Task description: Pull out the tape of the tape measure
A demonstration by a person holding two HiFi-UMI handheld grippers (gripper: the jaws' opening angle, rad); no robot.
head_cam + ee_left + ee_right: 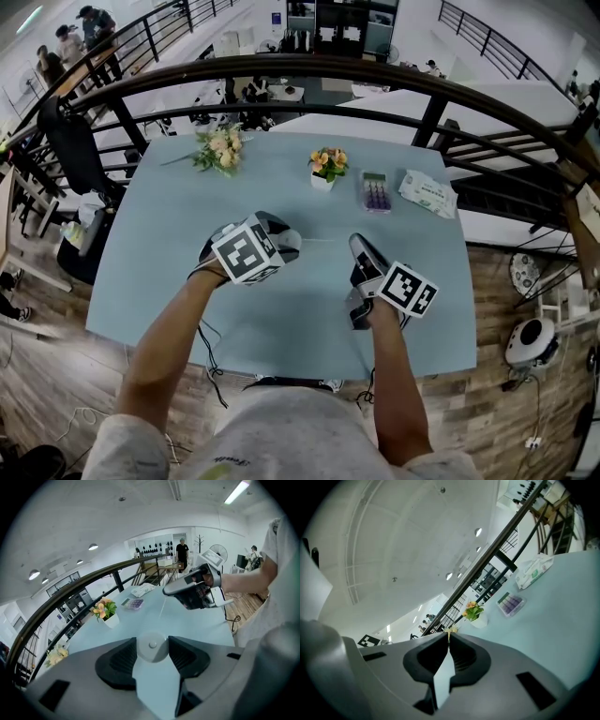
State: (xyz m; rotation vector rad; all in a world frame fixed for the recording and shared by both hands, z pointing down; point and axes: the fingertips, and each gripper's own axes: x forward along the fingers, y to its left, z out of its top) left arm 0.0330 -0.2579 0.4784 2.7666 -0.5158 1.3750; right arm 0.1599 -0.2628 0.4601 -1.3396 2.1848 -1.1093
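Observation:
My left gripper (284,238) is shut on the round, pale grey tape measure case (151,652), which sits squeezed between its two black pads over the light blue table (159,281). From the case a thin pale tape (161,610) runs across to the tip of my right gripper (166,591). In the head view the tape (323,240) shows as a fine line between the two grippers. My right gripper (356,244) is shut, its jaws pressed together on the tape's end. In the right gripper view the right gripper (448,638) shows no gap.
At the table's far side stand a small flower pot (327,167), a loose bouquet (218,148), a purple-keyed calculator (375,192) and a tissue pack (427,193). A dark curved railing (375,70) runs behind the table. Cables hang at the near edge.

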